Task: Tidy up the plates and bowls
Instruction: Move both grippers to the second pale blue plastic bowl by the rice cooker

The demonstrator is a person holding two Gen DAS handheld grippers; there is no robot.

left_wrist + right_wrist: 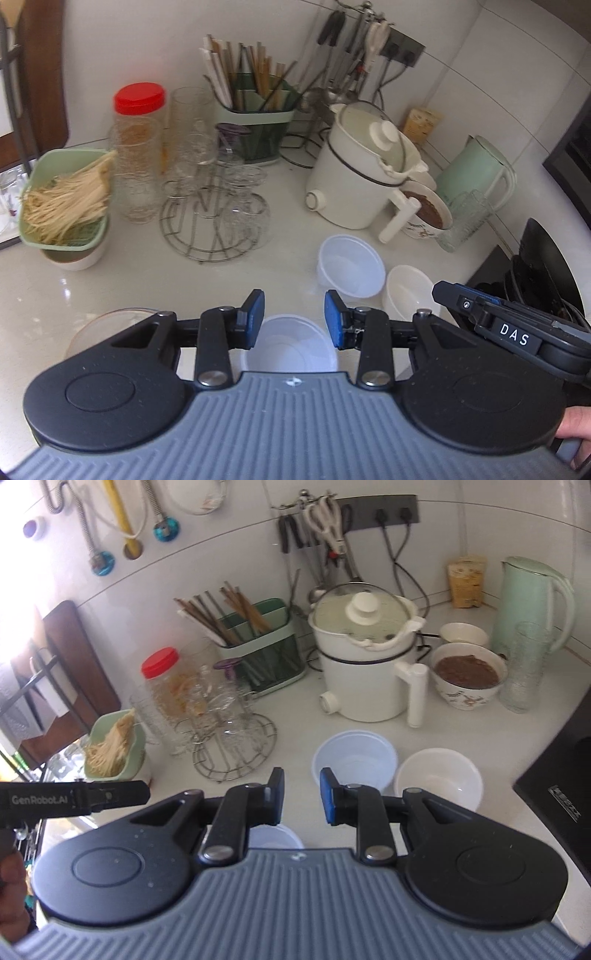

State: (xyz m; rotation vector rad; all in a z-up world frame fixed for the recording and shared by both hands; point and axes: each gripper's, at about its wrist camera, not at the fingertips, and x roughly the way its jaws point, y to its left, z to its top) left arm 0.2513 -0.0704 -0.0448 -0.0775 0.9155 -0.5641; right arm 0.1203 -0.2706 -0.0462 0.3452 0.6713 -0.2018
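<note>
My left gripper (294,319) and right gripper (302,795) both hang above the white counter (129,273) with jaws apart and nothing between the pads. A translucent bowl (349,266) and a white bowl (406,291) stand side by side ahead; a third bowl (291,347) lies below my left jaws. Only the left view shows a clear plate (103,328); only the right shows the black hob edge (554,786). Bare counter lies around the bowls.
</note>
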